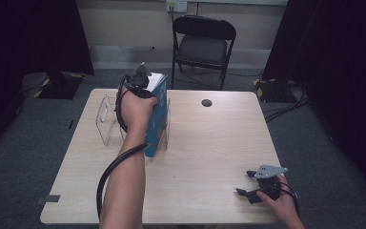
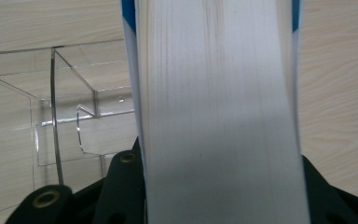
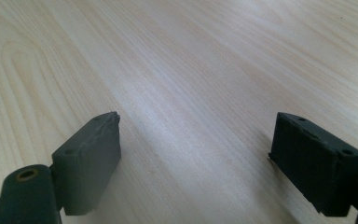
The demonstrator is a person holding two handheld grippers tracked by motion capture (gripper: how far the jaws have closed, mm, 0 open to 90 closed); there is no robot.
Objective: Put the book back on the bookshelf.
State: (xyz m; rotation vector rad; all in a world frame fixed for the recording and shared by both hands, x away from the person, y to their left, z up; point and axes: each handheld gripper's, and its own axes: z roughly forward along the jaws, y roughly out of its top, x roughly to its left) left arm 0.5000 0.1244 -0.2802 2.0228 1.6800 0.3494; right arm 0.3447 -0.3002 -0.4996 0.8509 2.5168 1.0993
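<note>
Two claws are at work, but the left claw (image 1: 142, 78) alone carries the load: it is clamped on the top edge of a thick blue-covered book (image 1: 157, 119), its black jaws pressed against the covers on either side of the white page block (image 2: 219, 116). The book stands upright, slightly tilted, at the right end of the clear acrylic slotted rack (image 1: 107, 117) near the far left of the pale wooden counter (image 1: 209, 143); whether its lower edge already sits inside a slot or just in front of the rack, I cannot tell.

Judging the step as seating the book in the rack, it would go best with the book kept vertical and square to the clear dividers, lowered slowly so the covers do not catch an acrylic wall and push the light rack along. The grip should hold until the book bears its own weight.

Meanwhile the right claw (image 3: 196, 154) rests low over the near right of the counter, jaws spread wide with nothing between them, free to steady the rack.
</note>
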